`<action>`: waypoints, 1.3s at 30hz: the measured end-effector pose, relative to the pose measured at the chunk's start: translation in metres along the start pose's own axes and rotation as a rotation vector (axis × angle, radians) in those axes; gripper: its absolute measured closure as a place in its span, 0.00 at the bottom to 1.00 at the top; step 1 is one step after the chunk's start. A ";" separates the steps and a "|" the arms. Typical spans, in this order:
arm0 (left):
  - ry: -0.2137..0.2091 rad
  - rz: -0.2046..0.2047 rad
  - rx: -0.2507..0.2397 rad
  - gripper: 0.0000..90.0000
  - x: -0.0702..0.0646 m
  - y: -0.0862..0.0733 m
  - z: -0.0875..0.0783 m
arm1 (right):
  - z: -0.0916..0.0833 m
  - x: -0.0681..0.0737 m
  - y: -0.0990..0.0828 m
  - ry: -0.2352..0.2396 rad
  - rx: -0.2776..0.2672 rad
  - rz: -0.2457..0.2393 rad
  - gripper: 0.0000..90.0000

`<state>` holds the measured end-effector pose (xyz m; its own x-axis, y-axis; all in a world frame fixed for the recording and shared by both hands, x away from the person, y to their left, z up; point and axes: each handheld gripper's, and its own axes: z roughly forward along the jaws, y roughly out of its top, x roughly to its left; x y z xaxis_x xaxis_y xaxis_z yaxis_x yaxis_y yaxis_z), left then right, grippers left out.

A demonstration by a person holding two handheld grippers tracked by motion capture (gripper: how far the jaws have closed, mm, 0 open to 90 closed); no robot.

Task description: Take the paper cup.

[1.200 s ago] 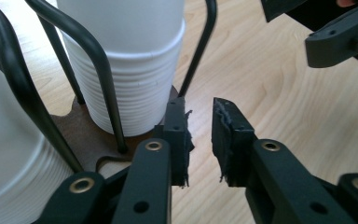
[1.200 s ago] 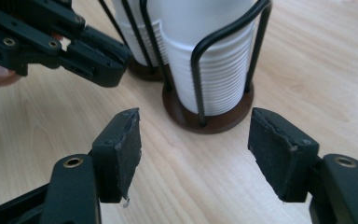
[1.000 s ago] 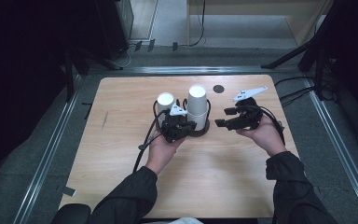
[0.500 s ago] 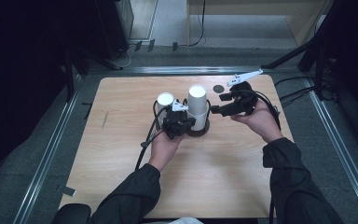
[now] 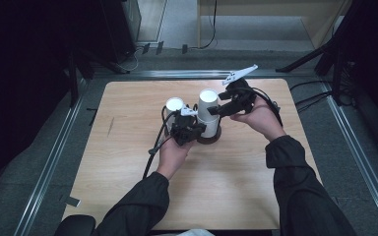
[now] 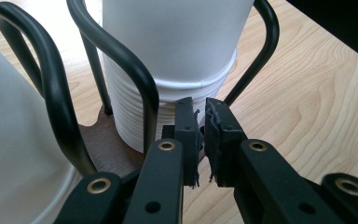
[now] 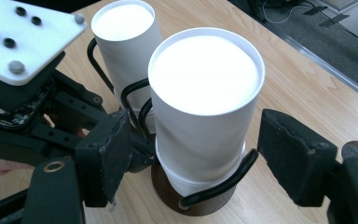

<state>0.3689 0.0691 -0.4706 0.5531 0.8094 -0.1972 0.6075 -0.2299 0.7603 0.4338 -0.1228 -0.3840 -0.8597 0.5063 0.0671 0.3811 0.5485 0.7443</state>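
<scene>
Right hand-held gripper [image 7: 191,154], jaws just been opening, straddles the cup stack [image 7: 205,107] untouched; left hand-held gripper [image 6: 200,135] clenched beside the wire holder [image 6: 140,88].

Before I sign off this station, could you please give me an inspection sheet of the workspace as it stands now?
Surface: wooden table, dark scuff near its left side.
Job's things: two stacks of white cups, the taller stack and the shorter stack, standing in a black wire holder on a round brown base.
Clutter: nothing seen.
Grippers: left gripper shut, low at the holder; right gripper jaws have just been opening, one either side of the taller stack, not touching.
Cables: black cable from the left gripper.
Surroundings: grey floor, metal rails, cables beyond the table.
</scene>
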 end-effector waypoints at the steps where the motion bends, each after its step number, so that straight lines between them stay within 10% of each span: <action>1: -0.002 -0.005 -0.002 0.94 0.000 0.000 0.000 | 0.002 0.001 0.001 -0.004 0.006 -0.008 0.29; 39: 0.002 0.006 0.006 0.92 -0.001 0.003 0.001 | 0.006 0.001 0.023 -0.045 0.027 0.011 0.38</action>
<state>0.3708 0.0674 -0.4687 0.5560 0.8089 -0.1912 0.6075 -0.2384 0.7577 0.4437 -0.1053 -0.3710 -0.8394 0.5416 0.0451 0.4003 0.5600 0.7254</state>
